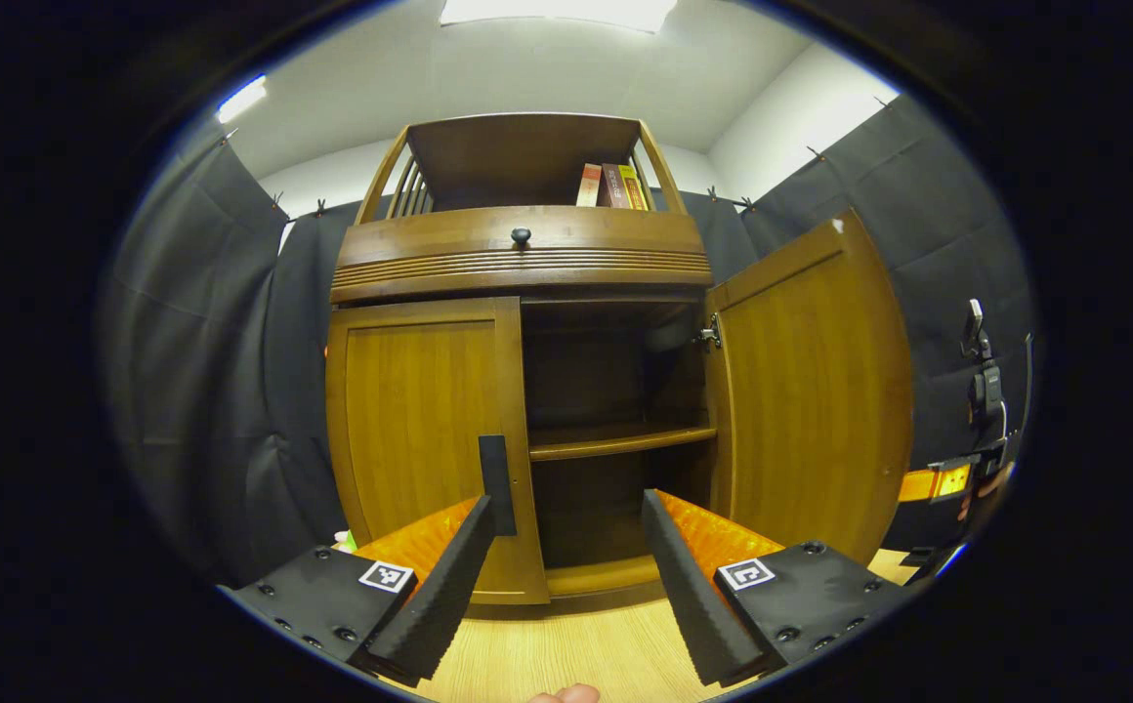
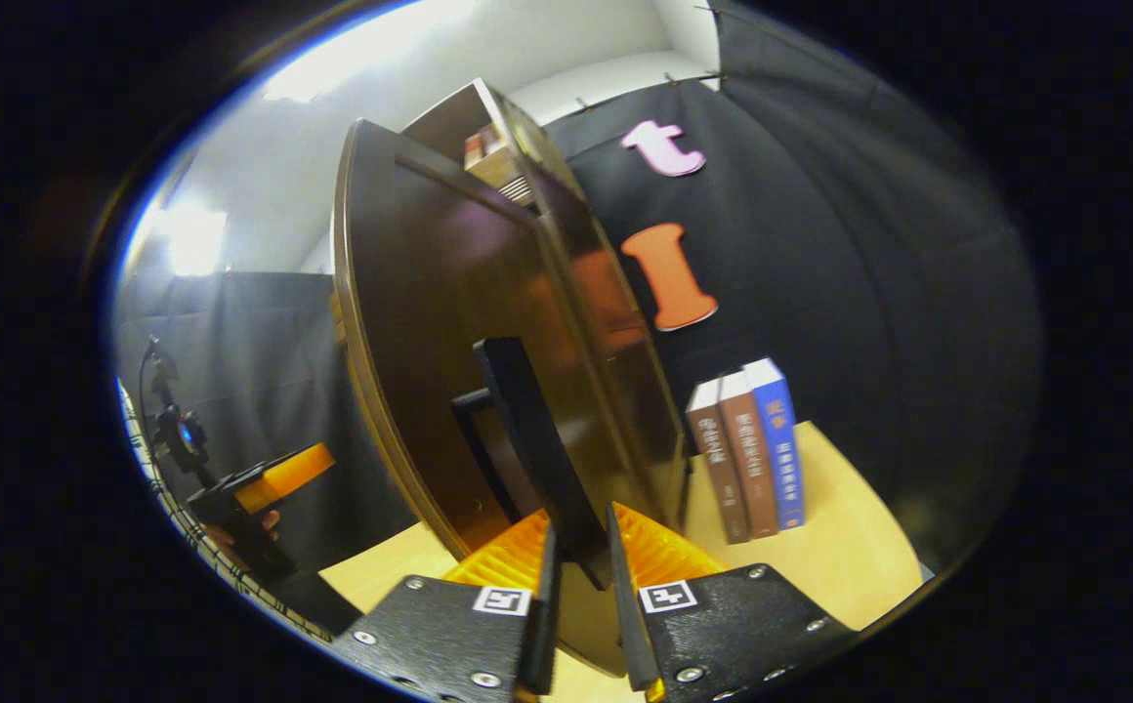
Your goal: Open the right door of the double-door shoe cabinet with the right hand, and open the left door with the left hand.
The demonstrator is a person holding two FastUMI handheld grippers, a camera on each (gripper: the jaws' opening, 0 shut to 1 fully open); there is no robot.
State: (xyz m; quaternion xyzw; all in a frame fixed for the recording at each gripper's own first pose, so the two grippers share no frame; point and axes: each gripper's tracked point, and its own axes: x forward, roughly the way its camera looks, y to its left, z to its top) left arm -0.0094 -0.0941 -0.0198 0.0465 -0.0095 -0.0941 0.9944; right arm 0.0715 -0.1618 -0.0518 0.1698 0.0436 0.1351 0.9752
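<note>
1. A brown wooden double-door shoe cabinet (image 1: 520,256) is seen standing on a light wooden tabletop (image 1: 566,649).
2. Its left door (image 1: 425,430) is seen closed, with a dark upright bar handle (image 1: 496,482) at its inner edge.
3. Its right door (image 1: 806,391) is swung wide open, so that an inner wooden shelf (image 1: 620,441) is exposed.
4. The left gripper (image 1: 568,517) is held with its fingers spread apart, one fingertip just beside the handle.
5. Several upright books (image 1: 611,186) are seen in the top compartment, above a drawer with a round dark knob (image 1: 521,235).

Right door (image 1: 806,391) swung aside; cabinet interior (image 1: 615,391) open.
</note>
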